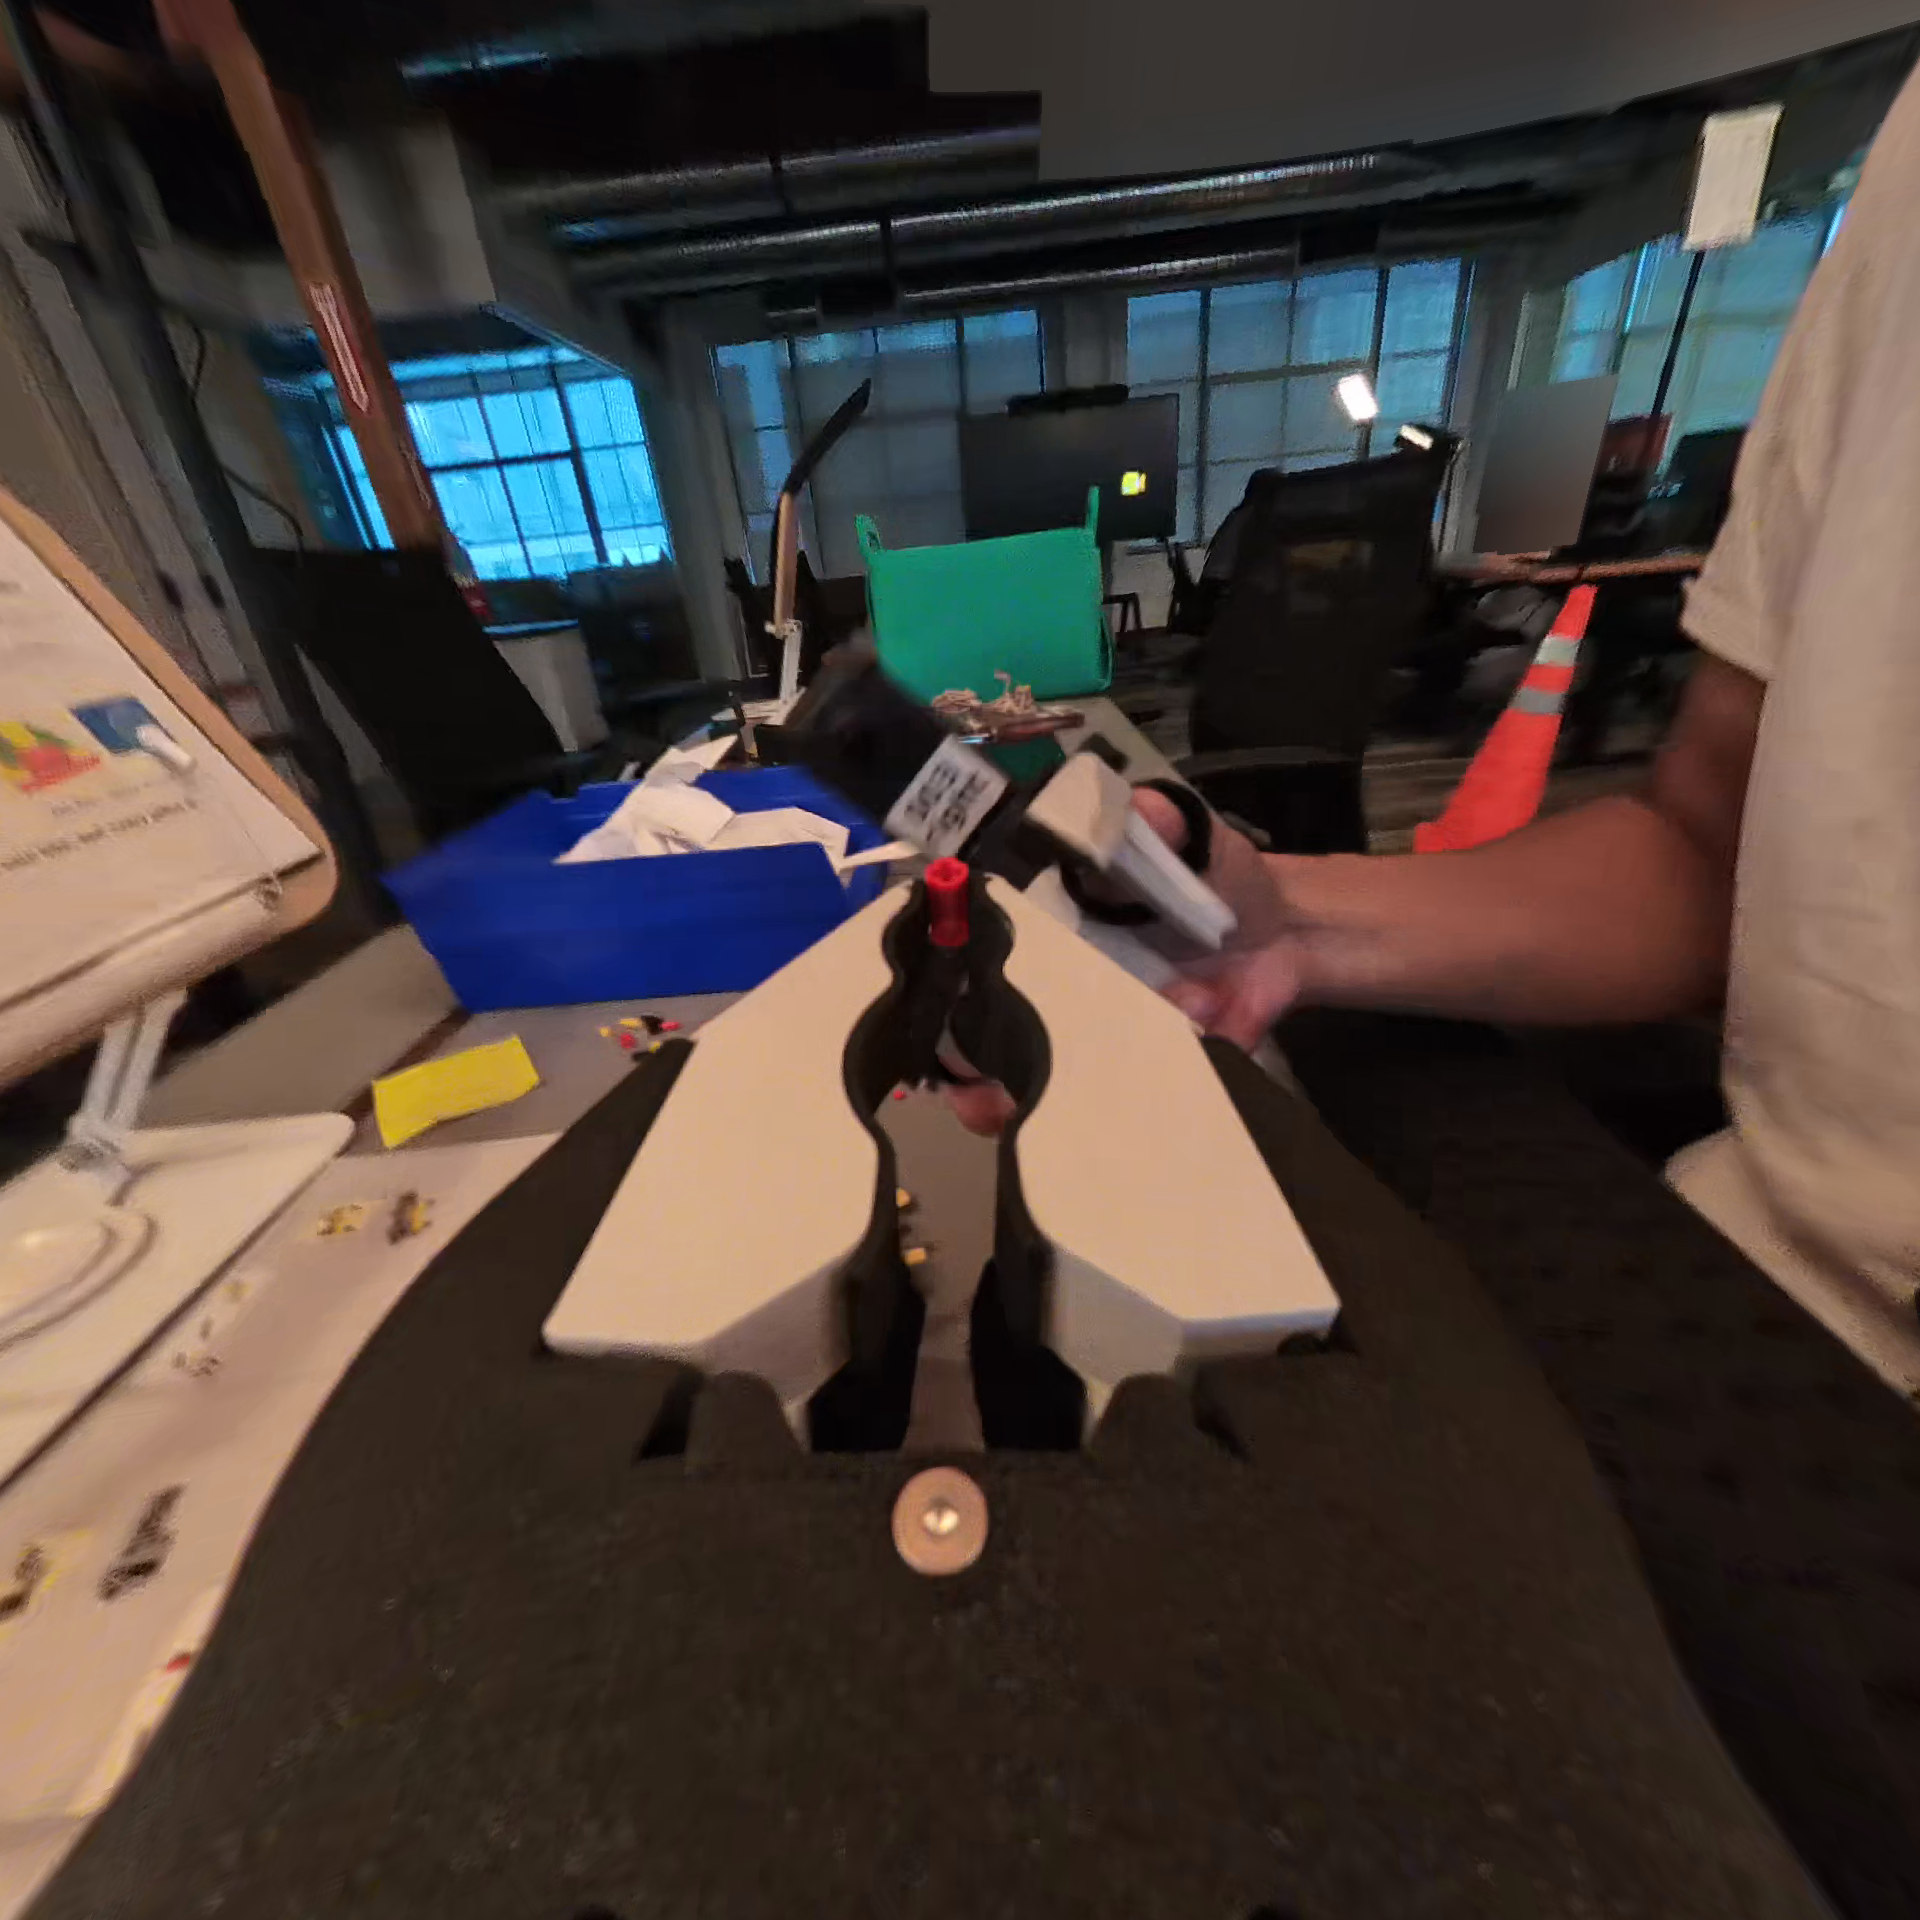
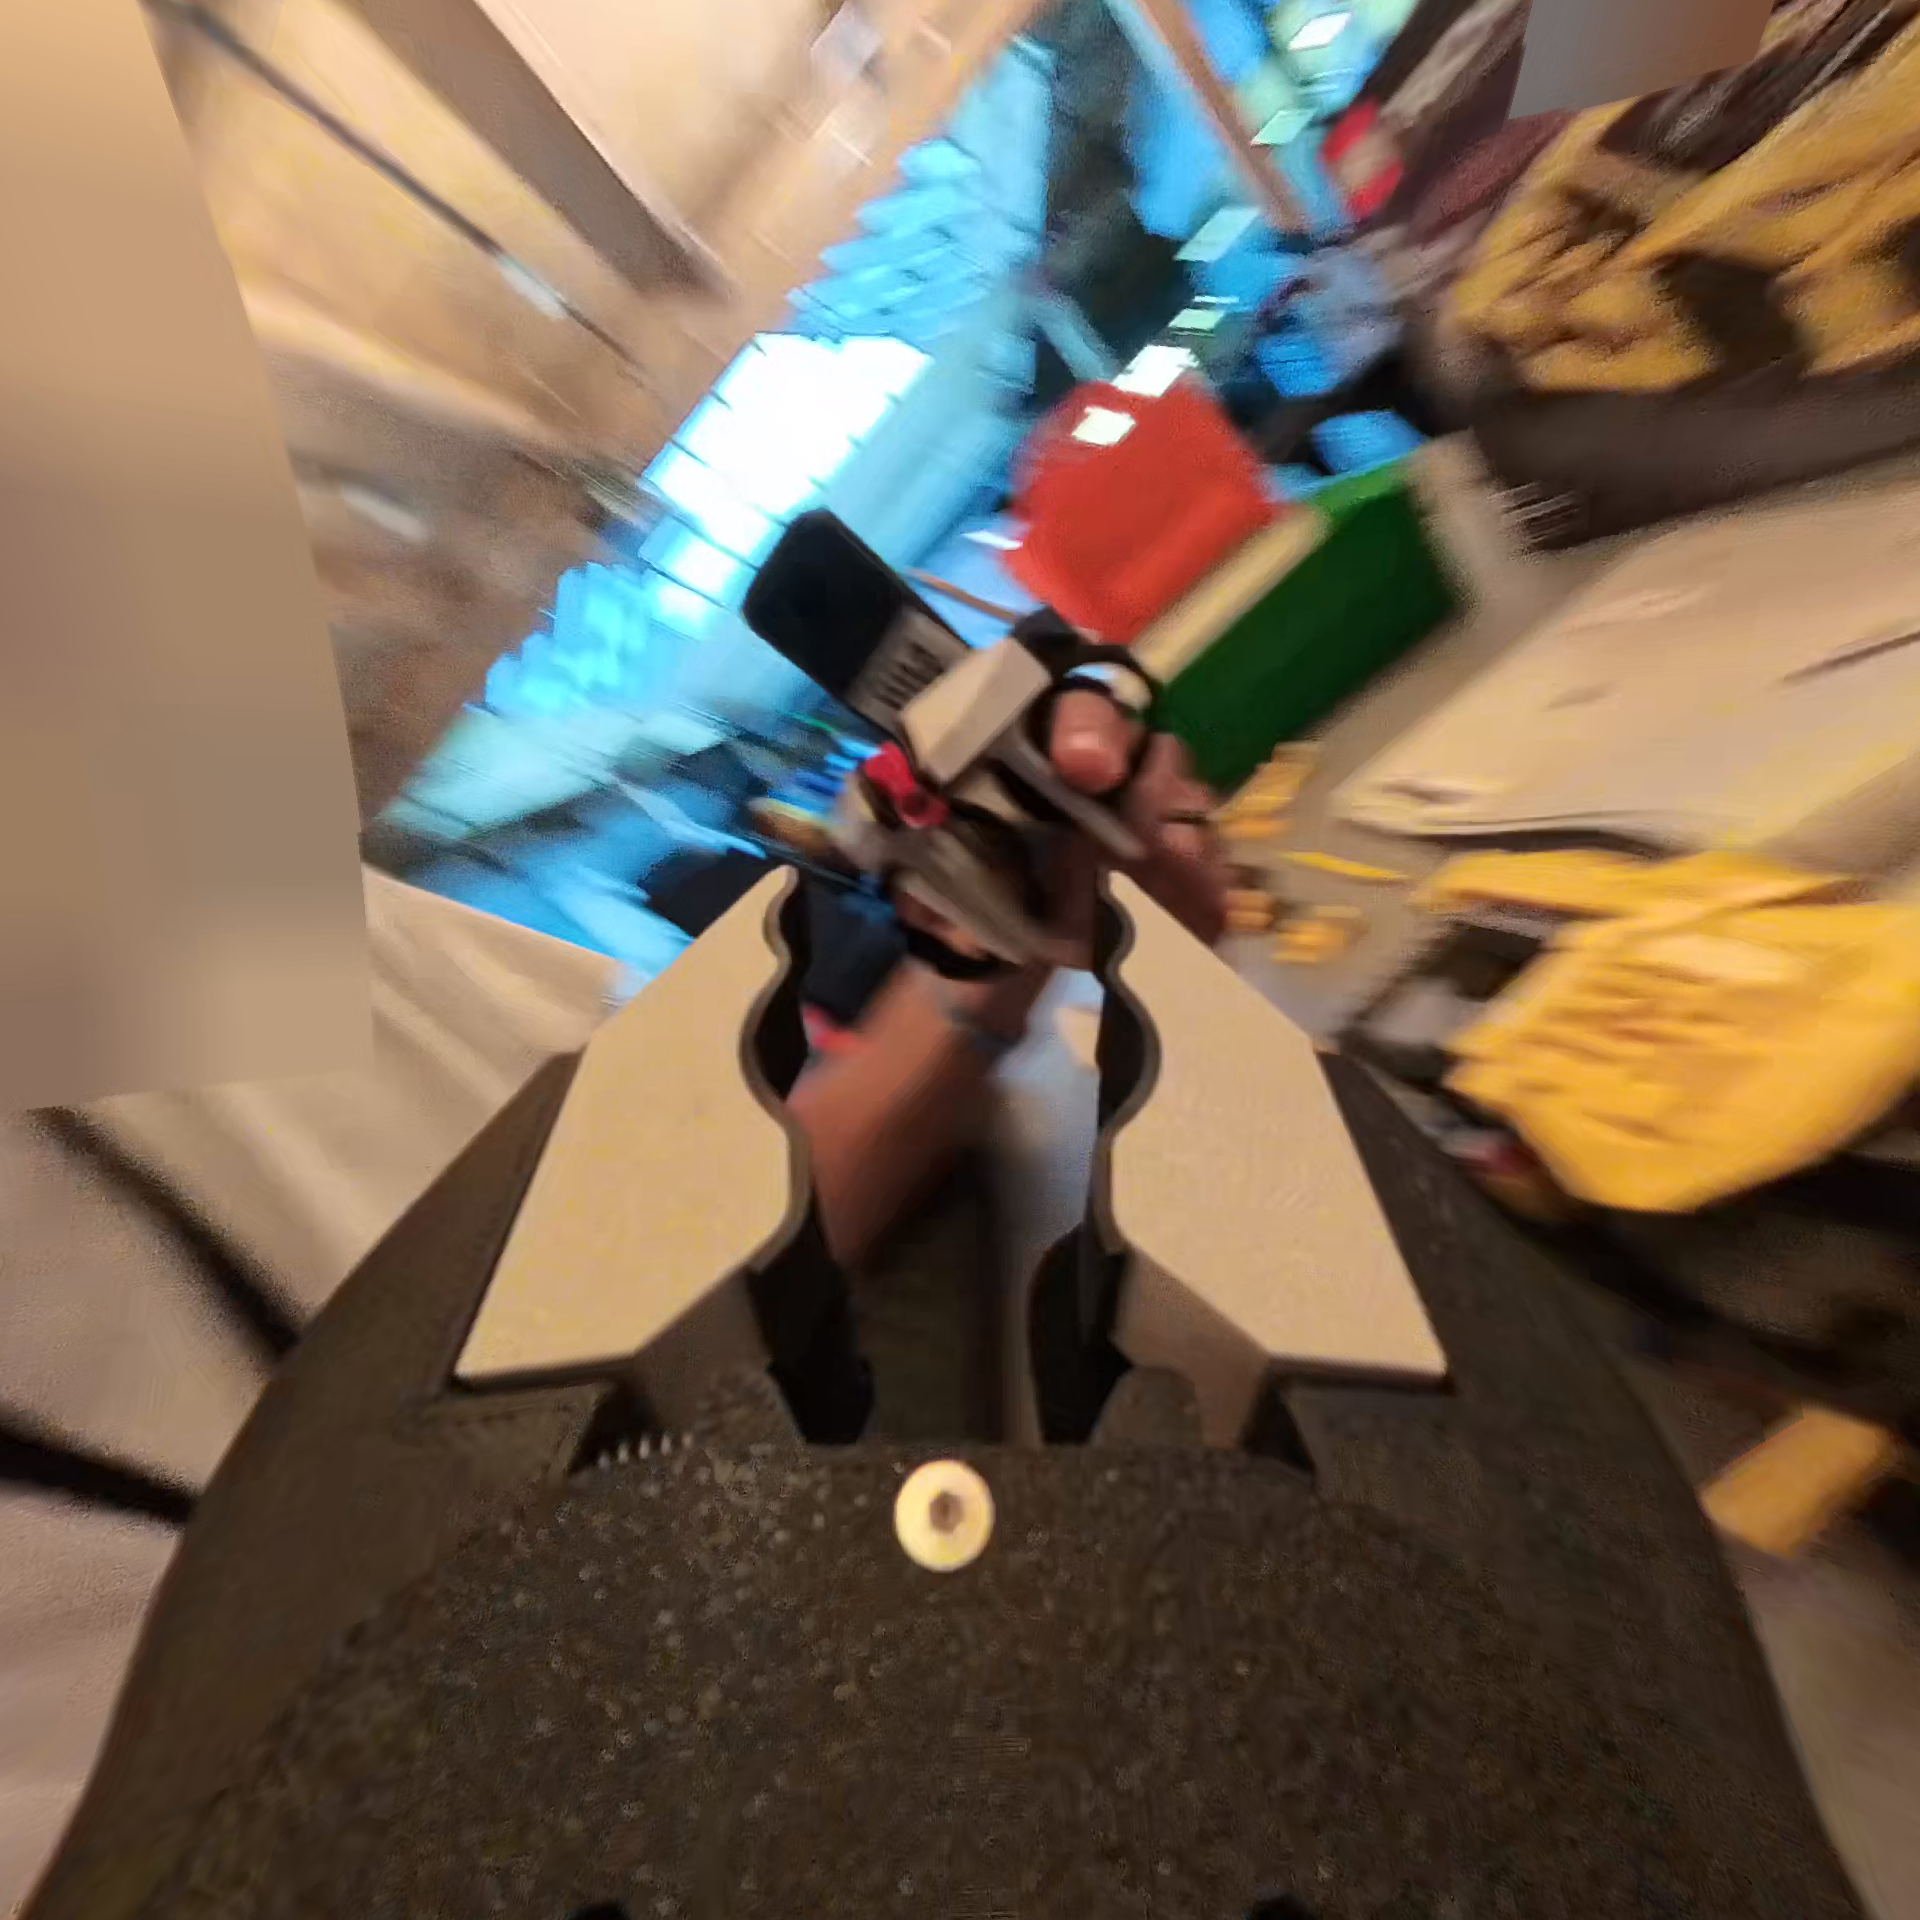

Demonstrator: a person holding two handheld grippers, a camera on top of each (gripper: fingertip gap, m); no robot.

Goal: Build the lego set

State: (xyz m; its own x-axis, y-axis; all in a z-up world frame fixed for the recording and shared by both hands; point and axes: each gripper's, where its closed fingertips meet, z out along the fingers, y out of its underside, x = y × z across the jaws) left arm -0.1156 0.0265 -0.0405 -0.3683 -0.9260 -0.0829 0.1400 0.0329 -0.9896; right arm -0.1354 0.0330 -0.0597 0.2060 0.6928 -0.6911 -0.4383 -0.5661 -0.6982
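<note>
My left gripper [image 1: 948, 940] is shut on a slim black lego part [image 1: 928, 1013] with a red pin [image 1: 944, 896] sticking out past its fingertips, held up above the table. My right gripper [image 2: 951, 888] is open and empty, with a wide gap between its jaws. It points at the left gripper, and the red pin [image 2: 896, 790] shows just ahead of it in the blurred right wrist view. In the left wrist view the right gripper's body [image 1: 1091, 821] is held in a hand just behind and right of the pin.
A blue bin [image 1: 623, 914] with crumpled paper stands behind. A yellow bag [image 1: 452, 1086] and small loose pieces [image 1: 644, 1029] lie on the grey table. A booklet on a stand [image 1: 104, 810] is at left. The person's forearm [image 1: 1455, 914] reaches in from the right. Less than 4 cm separates the two grippers' tips.
</note>
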